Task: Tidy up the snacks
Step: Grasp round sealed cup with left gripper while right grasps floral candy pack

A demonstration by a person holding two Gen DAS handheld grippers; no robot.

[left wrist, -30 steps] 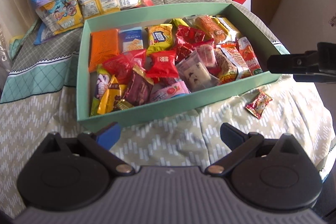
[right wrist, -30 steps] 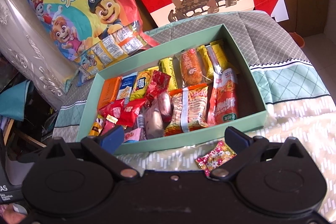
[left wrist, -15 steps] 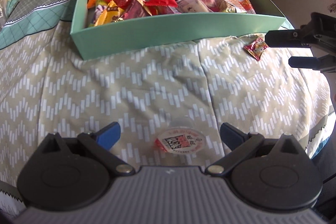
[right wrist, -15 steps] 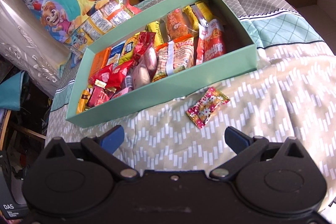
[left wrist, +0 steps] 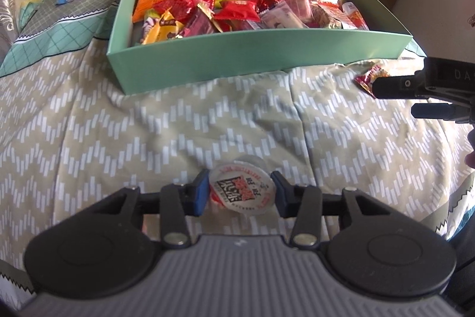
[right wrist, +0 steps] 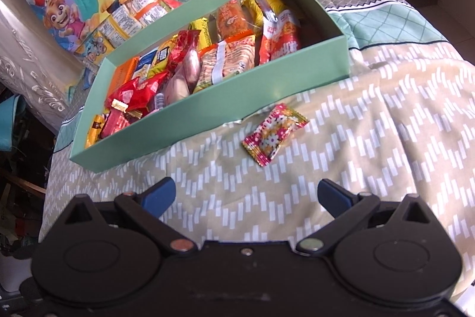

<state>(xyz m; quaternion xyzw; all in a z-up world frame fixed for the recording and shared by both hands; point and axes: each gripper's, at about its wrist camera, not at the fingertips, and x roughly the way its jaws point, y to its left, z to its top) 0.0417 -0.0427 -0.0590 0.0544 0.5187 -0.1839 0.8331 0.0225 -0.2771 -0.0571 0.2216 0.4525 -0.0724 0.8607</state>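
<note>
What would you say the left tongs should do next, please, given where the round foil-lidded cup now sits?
Probably lift it and carry it to the mint green cardboard box. The left tongs have just been closing, and their blue pads now sit against both sides of the round foil-lidded jelly cup on the chevron-patterned cloth. The box ahead already holds the other snacks.

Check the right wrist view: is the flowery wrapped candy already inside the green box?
No: the flowery candy lies on the patterned cloth just outside the green box's near wall.
</note>
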